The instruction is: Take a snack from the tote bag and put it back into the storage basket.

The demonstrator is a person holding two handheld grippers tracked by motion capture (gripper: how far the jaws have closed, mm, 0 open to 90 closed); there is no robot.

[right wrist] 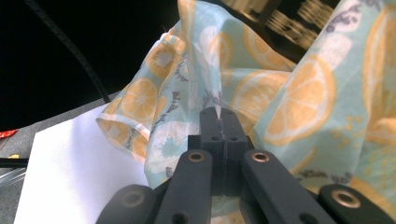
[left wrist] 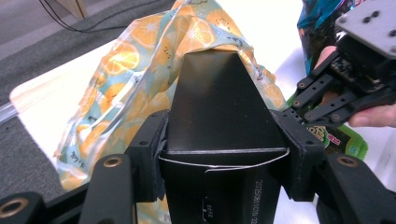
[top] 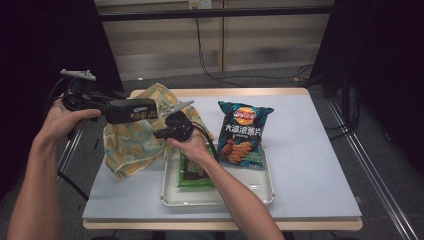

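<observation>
Left gripper [top: 116, 111] is clamped across the width of a black box [top: 132, 110]; in the left gripper view the jaws press on the box [left wrist: 219, 107] from both sides. The box is off the table, held at the left of the scene, with its long axis level and its free end pointing right at the cloth bag [top: 134, 137].

Right gripper [top: 161, 132] has its jaws pressed together on a fold of the bag's cloth [right wrist: 215, 100], pinching the edge and holding it lifted. The bag itself stands on the left part of the table [top: 310, 165], orange-slice print, just left of the white tray [top: 220, 197].

Key relation: the bag's raised edge lies just right of and slightly beyond the box's free end, and the box end already touches or overlaps the cloth as seen from above. Judgement: the box is meant to go into the bag end first, so the mouth needs to stay open along the box's axis. I cannot tell how wide the mouth stands.

Crisp packet [top: 244, 134] and green packet [top: 194, 172] are on the tray, untouched.
</observation>
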